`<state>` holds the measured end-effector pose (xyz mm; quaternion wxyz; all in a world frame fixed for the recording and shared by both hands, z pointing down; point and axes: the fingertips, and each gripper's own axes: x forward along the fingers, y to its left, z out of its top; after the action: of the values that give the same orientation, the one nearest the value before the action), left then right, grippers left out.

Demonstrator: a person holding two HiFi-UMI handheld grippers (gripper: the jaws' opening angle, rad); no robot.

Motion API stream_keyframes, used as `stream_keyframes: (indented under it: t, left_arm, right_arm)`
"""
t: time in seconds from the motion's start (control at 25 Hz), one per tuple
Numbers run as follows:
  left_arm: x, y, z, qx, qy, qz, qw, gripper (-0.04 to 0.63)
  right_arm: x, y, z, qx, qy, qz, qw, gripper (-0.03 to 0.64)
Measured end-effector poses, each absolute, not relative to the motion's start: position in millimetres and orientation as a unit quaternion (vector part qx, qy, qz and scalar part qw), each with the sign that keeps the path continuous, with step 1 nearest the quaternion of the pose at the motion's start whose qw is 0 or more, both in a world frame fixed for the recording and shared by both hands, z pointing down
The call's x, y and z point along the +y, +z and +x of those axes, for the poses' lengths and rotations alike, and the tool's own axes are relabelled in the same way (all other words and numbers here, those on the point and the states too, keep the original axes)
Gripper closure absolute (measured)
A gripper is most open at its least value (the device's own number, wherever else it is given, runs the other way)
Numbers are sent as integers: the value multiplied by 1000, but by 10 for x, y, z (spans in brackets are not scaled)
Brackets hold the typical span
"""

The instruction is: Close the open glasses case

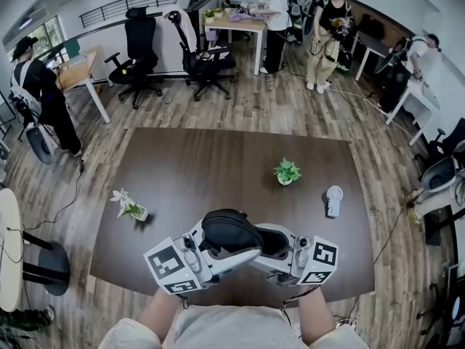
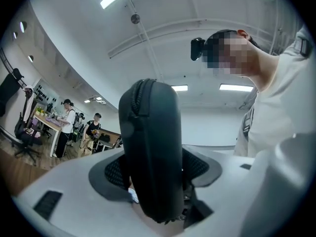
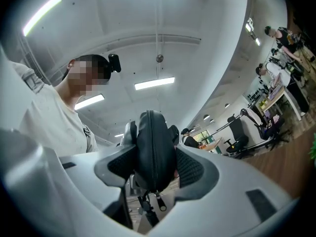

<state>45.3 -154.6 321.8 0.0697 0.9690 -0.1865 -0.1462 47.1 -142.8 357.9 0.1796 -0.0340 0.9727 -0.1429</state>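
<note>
My left tool [image 1: 231, 257] and right tool [image 1: 275, 247] meet in front of me, above the near edge of the dark worktop [image 1: 218, 166]. Both are clamped on the black glasses case [image 1: 231, 230], which hangs in the air between them. The left tool grips it from the left end and the right tool from the right end.

In the left gripper view the case stands on edge, filling the gap between the dark ribbed pads [image 2: 111, 172]. In the right gripper view the pads [image 3: 190, 167] press on both of its sides. Its zip line runs down the middle, and the zip pulls [image 3: 159, 201] dangle below.

Farther out on the worktop:
- a small green plant [image 1: 286, 171], right of centre
- a white hand fan [image 1: 333, 200], nearer and further right
- a little pot of pale flowers [image 1: 129, 206], on the left

Beyond the far edge are office chairs [image 1: 138, 49] and standing people.
</note>
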Motion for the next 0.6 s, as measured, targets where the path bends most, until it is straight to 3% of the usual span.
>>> stream_keyframes:
  t: [0.6]
  left_arm:
    - [-1515, 3248, 475, -179, -120, 975, 43, 311]
  right_arm:
    - [-1440, 3666, 436, 978, -143, -51, 146, 356]
